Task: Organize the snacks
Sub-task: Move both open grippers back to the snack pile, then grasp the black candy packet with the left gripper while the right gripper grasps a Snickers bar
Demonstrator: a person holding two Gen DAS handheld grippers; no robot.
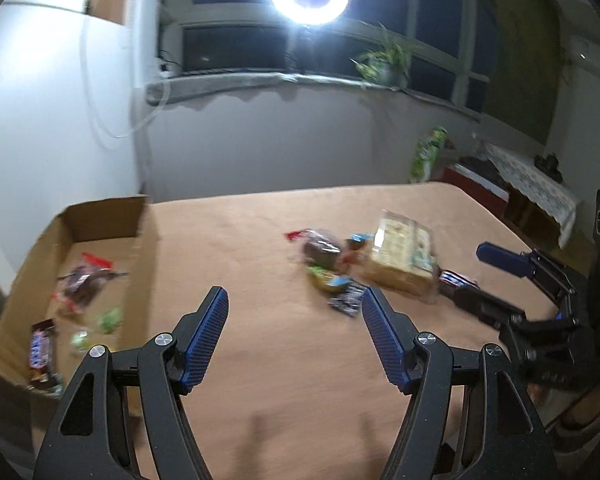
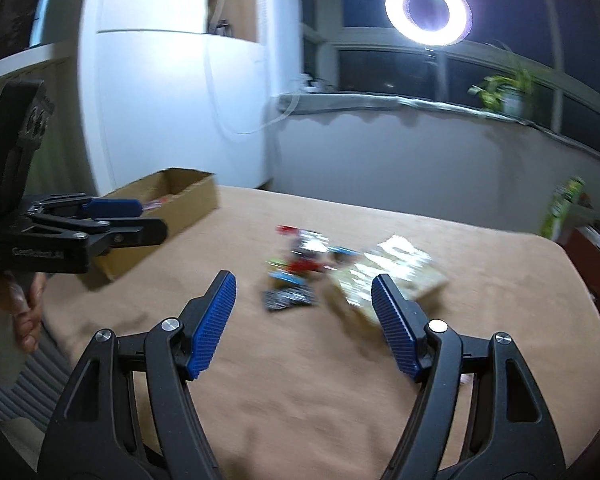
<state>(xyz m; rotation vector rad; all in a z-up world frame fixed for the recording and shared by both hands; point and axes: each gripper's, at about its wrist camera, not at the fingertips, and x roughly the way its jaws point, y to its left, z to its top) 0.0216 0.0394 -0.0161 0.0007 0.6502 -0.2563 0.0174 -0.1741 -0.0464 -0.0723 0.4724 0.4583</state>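
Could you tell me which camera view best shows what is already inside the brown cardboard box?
The left wrist view: it looks down into the brown cardboard box, showing wrapped snacks on its floor. The right wrist view sees mainly its outer side, partly hidden by the left gripper.

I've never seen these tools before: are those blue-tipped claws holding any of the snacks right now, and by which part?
Nothing is held. The left gripper and right gripper are both open and empty above the table.
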